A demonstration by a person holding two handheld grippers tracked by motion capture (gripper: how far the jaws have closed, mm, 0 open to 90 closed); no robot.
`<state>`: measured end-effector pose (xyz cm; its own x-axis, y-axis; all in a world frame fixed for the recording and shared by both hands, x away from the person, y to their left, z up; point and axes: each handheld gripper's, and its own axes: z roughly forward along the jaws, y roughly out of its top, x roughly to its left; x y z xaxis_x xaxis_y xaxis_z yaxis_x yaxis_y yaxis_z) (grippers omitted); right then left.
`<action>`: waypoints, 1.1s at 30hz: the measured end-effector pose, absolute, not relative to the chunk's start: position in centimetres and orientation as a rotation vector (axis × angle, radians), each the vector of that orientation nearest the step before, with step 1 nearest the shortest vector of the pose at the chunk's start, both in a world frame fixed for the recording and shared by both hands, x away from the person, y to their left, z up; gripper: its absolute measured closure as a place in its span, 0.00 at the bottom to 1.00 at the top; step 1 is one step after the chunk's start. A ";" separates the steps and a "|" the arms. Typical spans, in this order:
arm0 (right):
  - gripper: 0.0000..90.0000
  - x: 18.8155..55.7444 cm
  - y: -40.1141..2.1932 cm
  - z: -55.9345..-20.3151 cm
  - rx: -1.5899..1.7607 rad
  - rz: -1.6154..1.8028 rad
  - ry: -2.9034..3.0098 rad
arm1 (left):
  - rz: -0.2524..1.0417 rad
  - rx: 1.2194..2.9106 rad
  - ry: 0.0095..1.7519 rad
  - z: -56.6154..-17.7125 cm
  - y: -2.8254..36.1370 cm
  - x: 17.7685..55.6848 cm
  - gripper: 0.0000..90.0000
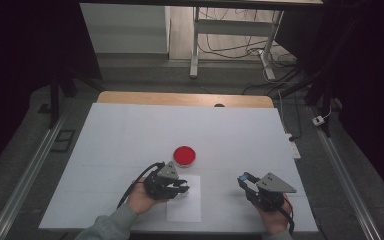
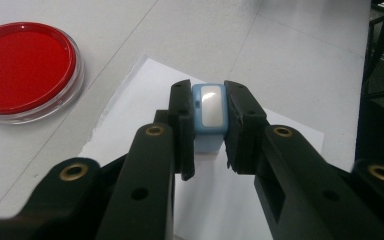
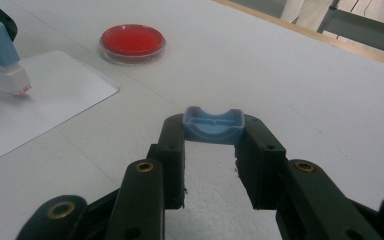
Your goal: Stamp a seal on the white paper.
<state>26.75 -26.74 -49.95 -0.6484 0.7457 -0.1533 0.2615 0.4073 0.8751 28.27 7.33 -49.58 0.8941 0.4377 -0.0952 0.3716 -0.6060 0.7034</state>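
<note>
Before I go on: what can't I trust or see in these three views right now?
- Stamp, left gripper view: its lower part and printing face are hidden behind the left gripper fingers; whether it touches the paper cannot be told.
- Blue cap, right gripper view: its sides are covered by the right gripper fingers.
- High view: both held parts are too small and dark.
- Red dish: contents unclear.

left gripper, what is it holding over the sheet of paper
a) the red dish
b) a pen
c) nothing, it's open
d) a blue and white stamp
d: in the left gripper view the left gripper is closed on the blue and white stamp above the white paper, while the red dish sits apart on the table.
</note>
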 end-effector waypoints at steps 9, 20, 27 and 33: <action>0.72 26.8 -26.7 -50.0 0.854 1.187 2.133 | 0.107 2.295 0.582 -49.9 7.3 28.4 0.84; 0.72 26.8 -26.8 -50.0 0.856 1.192 2.131 | 0.108 2.302 0.582 -50.4 7.2 28.3 0.84; 0.72 26.7 -26.8 -49.9 0.853 1.187 2.132 | 0.109 2.302 0.577 -50.5 7.1 28.2 0.84; 0.72 26.7 -26.8 -49.9 0.854 1.190 2.130 | 0.111 2.300 0.579 -50.5 7.1 28.2 0.84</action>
